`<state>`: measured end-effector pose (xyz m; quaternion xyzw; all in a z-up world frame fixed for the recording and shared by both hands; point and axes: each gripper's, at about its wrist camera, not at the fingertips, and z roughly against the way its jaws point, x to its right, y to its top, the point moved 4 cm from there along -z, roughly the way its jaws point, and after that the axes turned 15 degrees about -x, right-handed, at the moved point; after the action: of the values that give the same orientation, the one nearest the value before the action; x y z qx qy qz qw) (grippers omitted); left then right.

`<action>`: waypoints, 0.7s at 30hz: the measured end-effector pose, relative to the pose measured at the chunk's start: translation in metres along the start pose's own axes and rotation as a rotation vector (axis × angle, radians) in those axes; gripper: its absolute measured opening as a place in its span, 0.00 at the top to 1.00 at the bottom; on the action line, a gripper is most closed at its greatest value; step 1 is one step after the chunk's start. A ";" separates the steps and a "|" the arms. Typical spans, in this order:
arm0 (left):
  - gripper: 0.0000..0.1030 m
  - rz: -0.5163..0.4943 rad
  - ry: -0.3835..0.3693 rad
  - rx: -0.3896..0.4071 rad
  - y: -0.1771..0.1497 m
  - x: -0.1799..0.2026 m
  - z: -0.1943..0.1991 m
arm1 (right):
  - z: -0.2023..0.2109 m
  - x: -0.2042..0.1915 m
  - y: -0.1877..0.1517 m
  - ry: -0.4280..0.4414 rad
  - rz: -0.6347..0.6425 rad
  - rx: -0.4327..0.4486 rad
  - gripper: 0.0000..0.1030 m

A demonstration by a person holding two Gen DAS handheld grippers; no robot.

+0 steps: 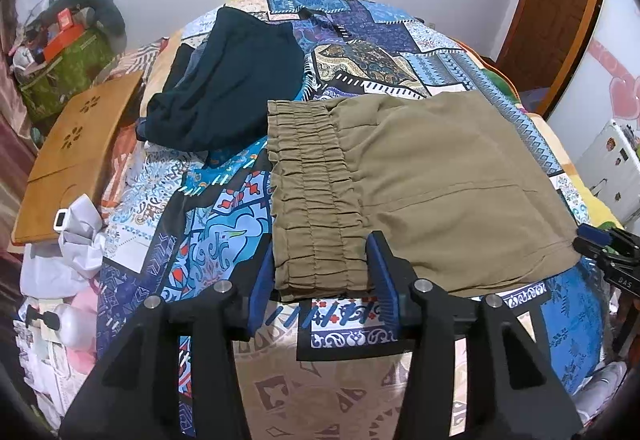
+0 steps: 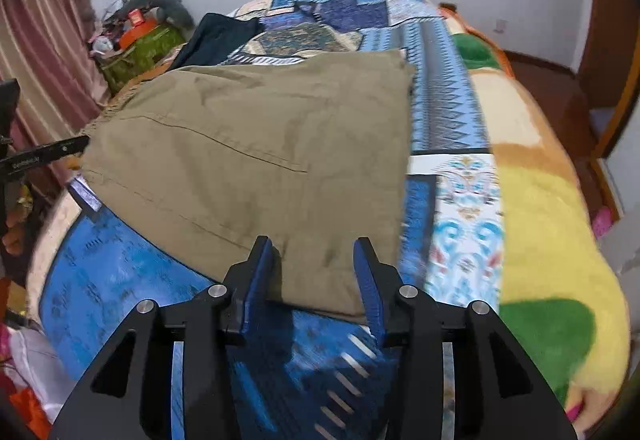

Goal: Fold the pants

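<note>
Pants (image 1: 436, 176), khaki, lay flat on the bed (image 1: 224, 224), already folded into a squarish stack with the gathered waistband (image 1: 316, 200) on the left and the plain folded end on the right. Near edge ran close to the bed's front edge. Patterned blue bedspread showed on all sides of them.

Left tongs (image 1: 318, 280) sat at the near waistband corner, jaws parted, one pad on either side of the elastic; pads did not appear to press the cloth. Right tongs (image 2: 314, 272) sat at the near right corner, jaws likewise parted and straddling the cloth edge, no clear pinch seen. That view was smeared, so contact could not be told for certain.

Judged step: both tongs lining up on the near corners for another fold. Next move would call for both to close on the full stack of layers, then lift evenly and carry the near edge over to the far edge, keeping the corners square.

Beyond, a dark garment (image 1: 228, 80) lay heaped at the far left of the bed. A wooden board (image 1: 76, 152) leaned off the left side.
</note>
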<state>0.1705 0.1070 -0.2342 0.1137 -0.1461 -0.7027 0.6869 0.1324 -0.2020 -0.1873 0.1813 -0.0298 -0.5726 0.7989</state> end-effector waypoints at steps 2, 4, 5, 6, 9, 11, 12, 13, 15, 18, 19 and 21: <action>0.49 -0.009 0.017 0.009 -0.001 0.001 0.002 | 0.000 0.005 -0.006 -0.032 -0.009 -0.004 0.66; 0.36 -0.010 0.038 0.006 -0.002 0.000 0.004 | 0.000 0.010 -0.008 -0.035 -0.021 -0.020 0.65; 0.34 -0.014 0.047 0.002 -0.002 -0.001 0.006 | 0.002 0.013 -0.009 -0.027 -0.028 -0.022 0.65; 0.33 -0.014 0.047 0.000 -0.002 -0.003 0.007 | 0.004 0.015 -0.008 -0.024 -0.033 -0.022 0.65; 0.32 0.007 0.035 -0.004 0.001 -0.009 0.015 | 0.014 0.022 -0.009 -0.037 -0.043 -0.005 0.63; 0.32 0.025 0.034 0.011 0.005 -0.014 0.023 | 0.021 0.024 -0.008 -0.045 -0.049 0.008 0.63; 0.32 0.031 0.033 0.022 0.008 -0.017 0.028 | 0.025 0.026 -0.006 -0.046 -0.053 0.018 0.63; 0.31 0.037 0.029 0.033 0.011 -0.019 0.033 | 0.031 0.029 -0.003 -0.046 -0.058 0.036 0.63; 0.29 0.045 0.024 0.054 0.021 -0.022 0.041 | 0.037 0.030 0.006 -0.050 -0.060 0.061 0.62; 0.27 0.040 0.044 0.077 0.038 -0.024 0.046 | 0.049 0.034 0.023 -0.047 -0.058 0.109 0.60; 0.27 0.038 0.050 0.080 0.043 -0.024 0.046 | 0.053 0.036 0.031 -0.043 -0.056 0.127 0.60; 0.25 0.032 0.048 0.082 0.056 -0.025 0.044 | 0.056 0.039 0.044 -0.037 -0.056 0.153 0.59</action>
<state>0.2074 0.1338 -0.1744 0.1564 -0.1602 -0.6821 0.6961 0.1714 -0.2407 -0.1267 0.2319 -0.0833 -0.5940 0.7658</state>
